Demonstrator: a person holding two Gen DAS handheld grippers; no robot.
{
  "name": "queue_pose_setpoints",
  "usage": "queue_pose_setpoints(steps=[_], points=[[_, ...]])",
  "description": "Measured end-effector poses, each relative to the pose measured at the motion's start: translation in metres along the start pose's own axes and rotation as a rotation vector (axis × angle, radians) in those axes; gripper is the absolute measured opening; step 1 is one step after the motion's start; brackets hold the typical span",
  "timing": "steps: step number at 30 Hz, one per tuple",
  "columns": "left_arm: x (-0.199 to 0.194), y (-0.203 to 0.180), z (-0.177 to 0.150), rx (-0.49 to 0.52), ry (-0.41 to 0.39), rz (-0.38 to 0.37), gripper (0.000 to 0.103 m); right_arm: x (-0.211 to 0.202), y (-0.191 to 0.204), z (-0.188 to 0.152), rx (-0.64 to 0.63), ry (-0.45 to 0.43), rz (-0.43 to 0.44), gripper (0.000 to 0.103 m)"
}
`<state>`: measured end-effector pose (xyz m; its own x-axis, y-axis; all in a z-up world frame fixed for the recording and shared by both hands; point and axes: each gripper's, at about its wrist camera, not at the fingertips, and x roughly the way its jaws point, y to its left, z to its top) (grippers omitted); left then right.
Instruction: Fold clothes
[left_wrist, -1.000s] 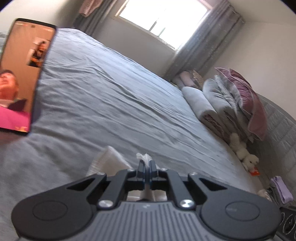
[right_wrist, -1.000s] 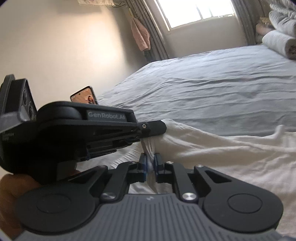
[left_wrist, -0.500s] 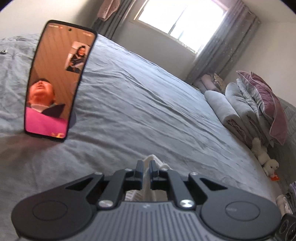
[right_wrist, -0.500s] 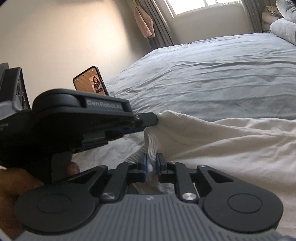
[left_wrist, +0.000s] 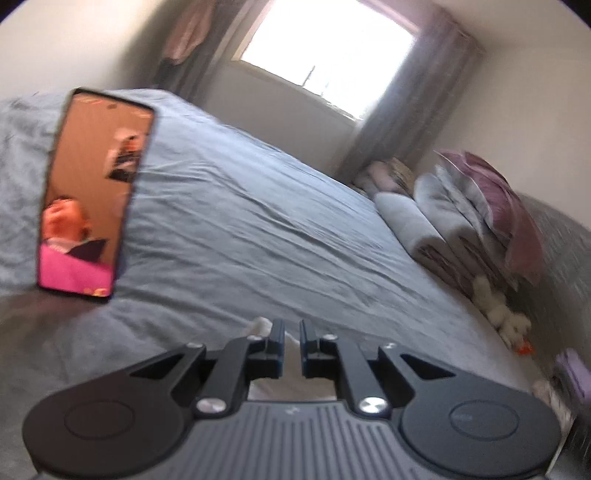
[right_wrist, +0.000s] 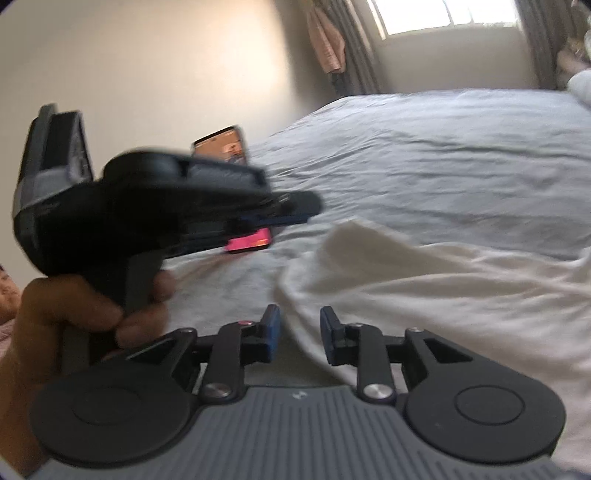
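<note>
Both claws released, white garment (right_wrist: 424, 288) loose on the bed (right_wrist: 443, 155)

Right gripper (right_wrist: 298, 334) straddles its near edge, left gripper (left_wrist: 291, 349) parted above it; the raised corner may flop or crease unless regripped.

On the bed (left_wrist: 240, 229): phone (left_wrist: 92, 195) at its left edge, pillows (left_wrist: 461, 221) at its right, cloth (right_wrist: 424, 295) on its near part.

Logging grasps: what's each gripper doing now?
Left gripper: open a little, holding nothing.
Right gripper: open, the white cotton garment lying loose between its fingers.
</note>
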<state>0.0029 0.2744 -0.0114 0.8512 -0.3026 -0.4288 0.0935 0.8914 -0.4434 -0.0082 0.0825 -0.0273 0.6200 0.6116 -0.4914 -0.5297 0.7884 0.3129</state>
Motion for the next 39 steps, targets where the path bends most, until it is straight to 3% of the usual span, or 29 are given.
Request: queue_pose_setpoints(steps=[4, 10, 14, 16, 19, 24, 28, 32, 39], points=[[0.016, -0.015, -0.012, 0.097, 0.045, 0.026, 0.007, -0.027, -0.031, 0.002, -0.028, -0.017, -0.120, 0.031], [0.034, -0.004, -0.021, 0.133, 0.058, 0.293, 0.010, -0.063, -0.092, 0.000, -0.046, -0.003, -0.305, 0.032], [0.021, -0.007, -0.019, 0.118, 0.032, 0.278, 0.016, -0.086, -0.136, 0.001, -0.015, 0.015, -0.410, 0.033], [0.014, -0.019, -0.020, 0.149, 0.014, 0.268, 0.024, -0.096, -0.153, 0.003, 0.002, 0.011, -0.439, 0.041], [0.007, -0.040, -0.027, 0.194, 0.008, 0.237, 0.031, -0.106, -0.174, 0.001, 0.056, 0.017, -0.436, 0.044], [0.014, -0.088, -0.056, 0.302, 0.059, 0.118, 0.043, -0.123, -0.210, -0.002, 0.146, 0.027, -0.430, 0.045], [0.020, -0.125, -0.087, 0.403, 0.104, -0.002, 0.048, -0.135, -0.233, -0.008, 0.310, 0.092, -0.325, 0.045], [0.020, -0.153, -0.113, 0.519, 0.127, -0.131, 0.057, -0.142, -0.252, -0.018, 0.503, 0.193, -0.128, 0.045], [0.012, -0.186, -0.148, 0.684, 0.143, -0.308, 0.065, -0.151, -0.254, -0.032, 0.639, 0.295, 0.113, 0.045]])
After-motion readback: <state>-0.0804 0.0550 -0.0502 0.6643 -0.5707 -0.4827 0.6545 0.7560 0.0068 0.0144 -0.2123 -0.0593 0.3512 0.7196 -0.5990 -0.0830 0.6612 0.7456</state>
